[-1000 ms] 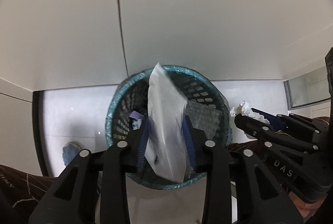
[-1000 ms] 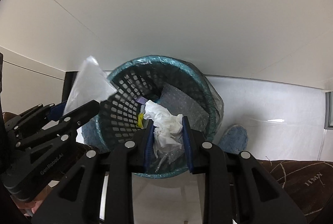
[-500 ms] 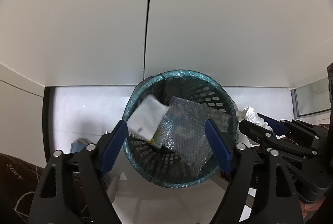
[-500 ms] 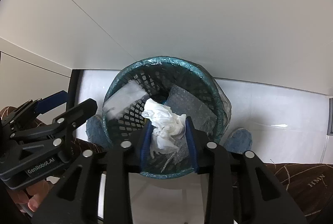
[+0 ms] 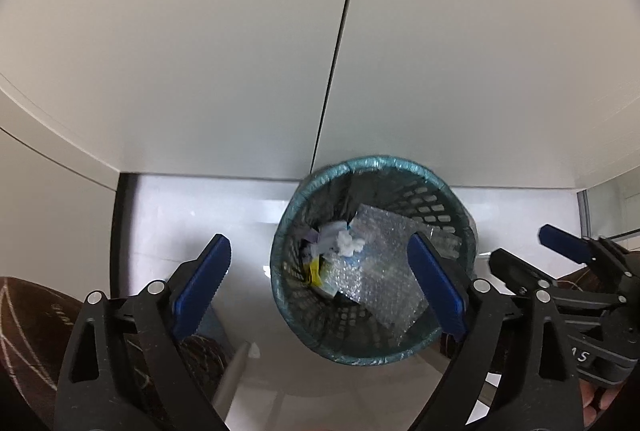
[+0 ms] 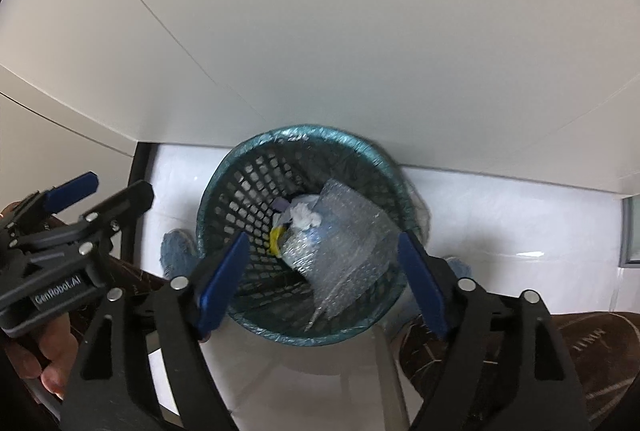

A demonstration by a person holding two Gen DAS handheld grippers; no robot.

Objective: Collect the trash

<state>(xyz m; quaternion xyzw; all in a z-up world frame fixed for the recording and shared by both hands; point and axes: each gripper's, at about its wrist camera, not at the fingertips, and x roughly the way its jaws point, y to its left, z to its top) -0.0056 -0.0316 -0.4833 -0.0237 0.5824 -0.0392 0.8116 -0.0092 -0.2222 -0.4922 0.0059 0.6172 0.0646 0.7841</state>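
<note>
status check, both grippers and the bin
Left hand-held gripper open, empty. Right hand-held gripper open, empty. Tissue in bin on bubble wrap. Nothing blocking.

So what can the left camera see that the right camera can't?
Only the left wrist view shows the dark vertical seam in the white wall and the right gripper off to its side.

Only the right wrist view shows the fuzzy blue slipper beside the bin, and the left gripper.

Both show the teal mesh wastebasket holding the clear bubble wrap sheet, the crumpled white tissue and a yellow scrap.
</note>
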